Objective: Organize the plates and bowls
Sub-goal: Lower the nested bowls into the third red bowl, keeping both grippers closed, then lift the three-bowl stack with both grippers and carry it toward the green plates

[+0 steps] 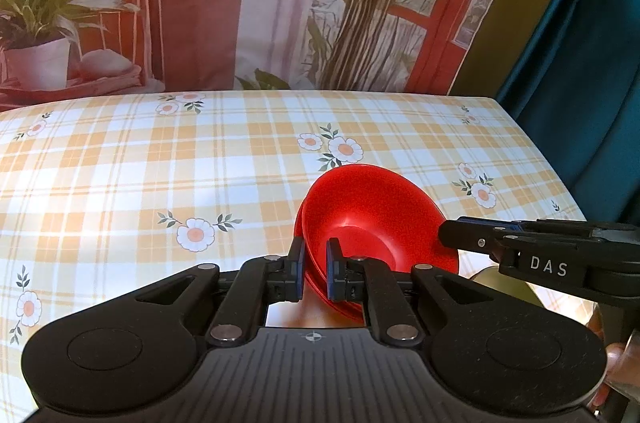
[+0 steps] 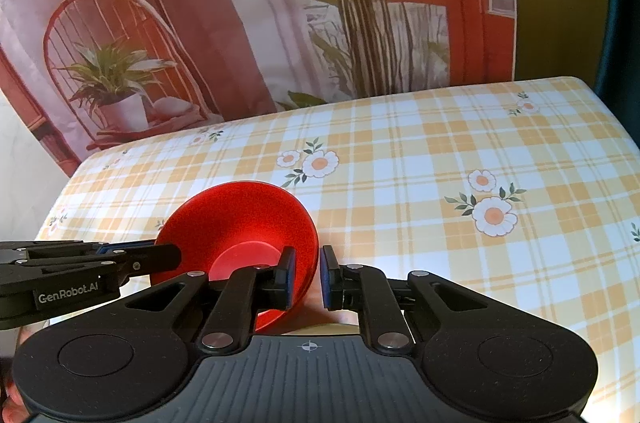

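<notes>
A red bowl (image 1: 360, 219) hangs tilted above the near edge of the table (image 1: 240, 159), its open side turned up and away from you, caught at opposite sides of its rim by the two tools you hold. A second red edge shows just behind the rim on the left in the left wrist view, so there may be two bowls nested together, though you cannot tell for sure. Your left hand-held gripper (image 1: 314, 273) is clamped on the near left part of the rim, its blue-padded fingers (image 1: 297, 263) pressed close with the red wall between them. Your right hand-held gripper (image 2: 308, 277) straddles the opposite rim: one finger sits inside the bowl, the other outside, and a thin gap shows between the outer pad and the bowl wall, so the pads bracket the rim without clearly pinching it. In the right wrist view the left tool reaches in from the left edge to the bowl's far rim. The table wears a yellow-and-white checked cloth printed with daisies. Behind it hangs a printed backdrop (image 1: 280, 3) of potted plants, a red chair and a red window frame, with a teal curtain (image 1: 592, 63) at the right.
</notes>
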Tool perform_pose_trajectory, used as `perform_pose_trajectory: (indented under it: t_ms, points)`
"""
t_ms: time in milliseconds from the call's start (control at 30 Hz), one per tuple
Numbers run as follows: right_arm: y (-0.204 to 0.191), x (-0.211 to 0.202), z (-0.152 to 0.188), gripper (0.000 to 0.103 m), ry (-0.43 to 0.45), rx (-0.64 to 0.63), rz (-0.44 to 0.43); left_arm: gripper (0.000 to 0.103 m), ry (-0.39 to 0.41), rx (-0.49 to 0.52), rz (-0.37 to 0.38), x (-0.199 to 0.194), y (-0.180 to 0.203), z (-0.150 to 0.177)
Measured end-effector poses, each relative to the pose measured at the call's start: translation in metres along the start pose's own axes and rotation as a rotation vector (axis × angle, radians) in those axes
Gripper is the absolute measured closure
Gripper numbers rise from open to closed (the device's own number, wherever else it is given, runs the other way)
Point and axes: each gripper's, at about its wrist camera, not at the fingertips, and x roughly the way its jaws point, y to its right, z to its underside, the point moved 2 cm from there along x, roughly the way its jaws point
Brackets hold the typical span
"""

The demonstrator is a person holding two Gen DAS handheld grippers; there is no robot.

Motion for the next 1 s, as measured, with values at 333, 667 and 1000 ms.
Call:
perform_pose_trajectory:
  t_ms: [333,667,1000]
  points:
    - [0.001,0.009,0.002,0.083,-0.022,0.007,-0.003,0.086,0.000,-0.029,0.009,0.002,-0.004,0.000]
    - [0.003,0.017,0.005,0.083,-0.044,0.024,-0.010,0.079,-0.040,-0.056,0.011,0.013,-0.009,0.003]
    - [0.004,0.022,0.004,0.083,-0.054,0.023,-0.019,0.072,-0.053,-0.066,0.044,0.021,-0.008,0.006]
